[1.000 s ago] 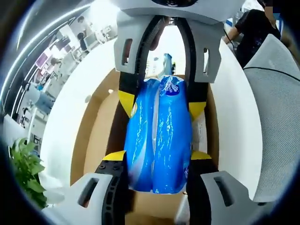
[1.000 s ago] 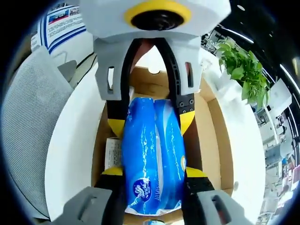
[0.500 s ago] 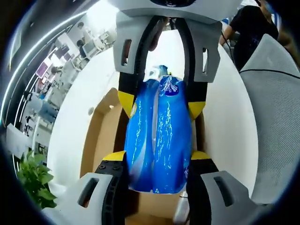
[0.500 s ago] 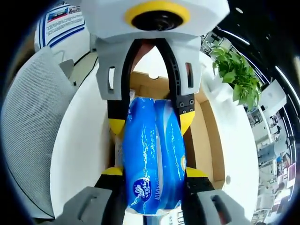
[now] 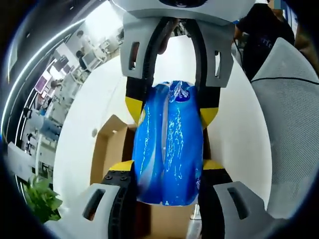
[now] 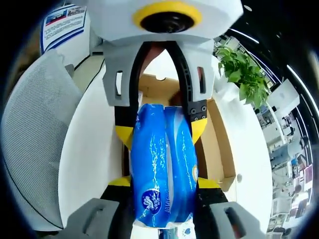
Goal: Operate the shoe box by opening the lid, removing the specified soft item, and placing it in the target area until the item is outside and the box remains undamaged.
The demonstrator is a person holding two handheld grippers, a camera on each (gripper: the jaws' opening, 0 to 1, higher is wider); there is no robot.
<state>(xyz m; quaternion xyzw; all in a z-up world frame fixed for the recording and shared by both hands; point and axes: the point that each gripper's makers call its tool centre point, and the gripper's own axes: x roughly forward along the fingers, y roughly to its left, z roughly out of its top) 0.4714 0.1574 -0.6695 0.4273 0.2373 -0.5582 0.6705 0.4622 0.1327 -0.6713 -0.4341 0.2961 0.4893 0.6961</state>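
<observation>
The blue soft pack (image 5: 168, 144) sits in the middle of the left gripper view, a glossy plastic-wrapped bundle with a printed emblem near its upper end. The left gripper (image 5: 168, 167) pinches it from both sides with its yellow-tipped jaws, low in the frame, while the other gripper comes down from the top edge and clamps the pack's far end. In the right gripper view the same pack (image 6: 162, 174) fills the centre, emblem toward the bottom, and the right gripper (image 6: 160, 184) squeezes it between its own jaws, with the left tool gripping it from the upper part of the frame. So both tongs are closed on the one pack, one at each end.

Behind the pack lies the open shoe box (image 5: 110, 149), brown cardboard, showing to the left of the pack and at the bottom centre of the left gripper view; in the right gripper view its inside wall (image 6: 219, 149) runs along the right of the pack. The pack appears lifted clear of the box. The box rests on a white table (image 5: 239, 129). A grey mesh chair (image 6: 35, 129) stands at the left of the right gripper view, and a green plant (image 6: 244, 74) at the upper right.
</observation>
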